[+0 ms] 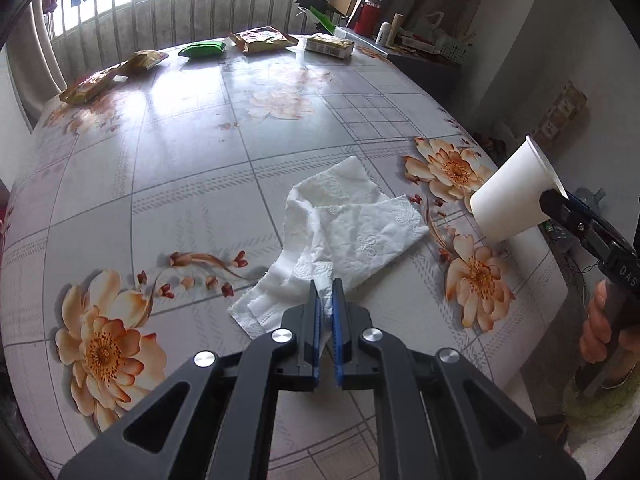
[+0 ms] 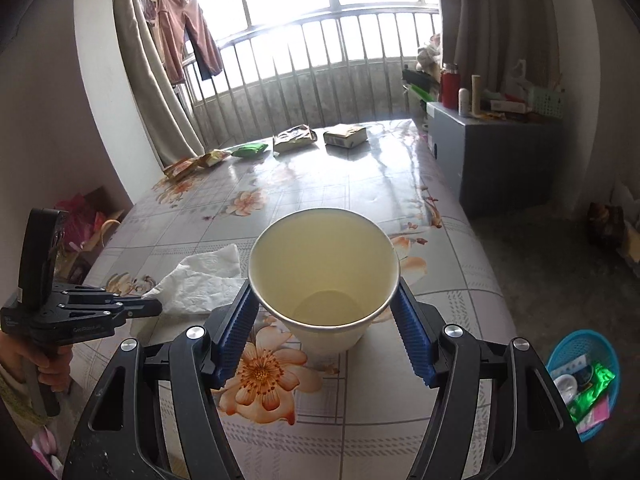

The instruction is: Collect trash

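Observation:
A crumpled white paper tissue lies on the flowered table. My left gripper is shut on the tissue's near edge; it also shows in the right wrist view, touching the tissue. My right gripper is shut on an empty white paper cup and holds it tilted above the table's right edge. The cup also shows in the left wrist view, with the right gripper behind it.
Several snack packets and a green pack lie along the table's far edge. A blue basket holding wrappers stands on the floor at the right. A grey cabinet with bottles stands beside the table.

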### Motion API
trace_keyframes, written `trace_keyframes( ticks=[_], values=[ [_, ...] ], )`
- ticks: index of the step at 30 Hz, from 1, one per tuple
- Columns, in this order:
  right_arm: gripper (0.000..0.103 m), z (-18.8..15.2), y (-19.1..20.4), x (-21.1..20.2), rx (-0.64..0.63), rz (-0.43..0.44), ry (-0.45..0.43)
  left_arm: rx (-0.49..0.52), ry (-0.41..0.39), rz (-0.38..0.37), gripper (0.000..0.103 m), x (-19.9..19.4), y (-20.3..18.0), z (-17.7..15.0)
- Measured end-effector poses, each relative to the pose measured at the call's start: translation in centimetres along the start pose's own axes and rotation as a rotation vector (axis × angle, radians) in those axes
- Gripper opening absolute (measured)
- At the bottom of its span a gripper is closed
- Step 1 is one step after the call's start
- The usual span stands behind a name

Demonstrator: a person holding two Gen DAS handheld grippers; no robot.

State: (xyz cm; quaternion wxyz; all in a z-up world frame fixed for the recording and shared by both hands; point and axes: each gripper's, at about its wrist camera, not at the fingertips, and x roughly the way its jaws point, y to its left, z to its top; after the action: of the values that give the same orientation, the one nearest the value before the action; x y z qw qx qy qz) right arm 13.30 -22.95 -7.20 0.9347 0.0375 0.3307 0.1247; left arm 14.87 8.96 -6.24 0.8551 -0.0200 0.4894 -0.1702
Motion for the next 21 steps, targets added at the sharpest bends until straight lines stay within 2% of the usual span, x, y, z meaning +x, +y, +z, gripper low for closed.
trace_keyframes(
  ticks=[3, 5, 7, 10, 18, 21],
  values=[
    [0.064, -0.5, 0.4, -0.2, -0.006, -0.008, 0.012, -0.032, -0.011, -0.014, 0.013, -0.3, -0.2, -0.6],
    [0.068, -0.4, 0.4, -0.3, -0.002, -0.012, 0.011, -0.054, -0.03, -0.013, 0.026, -0.4, -0.3, -0.6],
    [0.071, -0.3, 0.3, -0.4, 0.006, -0.016, 0.011, -0.065, -0.048, -0.013, 0.034, -0.5, -0.6, -0.6],
    [0.075, -0.3, 0.5, -0.7, 0.005, -0.017, 0.012, -0.053, -0.072, 0.023, 0.039, -0.3, -1.4, -0.3],
    [0.076, -0.6, 1.2, -0.8, 0.012, -0.028, 0.018, -0.029, -0.087, 0.138, 0.04, 1.7, -2.2, 0.4],
    [0.076, -0.4, 1.4, -0.7, 0.006, -0.035, 0.02, -0.023, -0.097, 0.163, 0.033, 1.8, -2.4, 0.3]
  ],
)
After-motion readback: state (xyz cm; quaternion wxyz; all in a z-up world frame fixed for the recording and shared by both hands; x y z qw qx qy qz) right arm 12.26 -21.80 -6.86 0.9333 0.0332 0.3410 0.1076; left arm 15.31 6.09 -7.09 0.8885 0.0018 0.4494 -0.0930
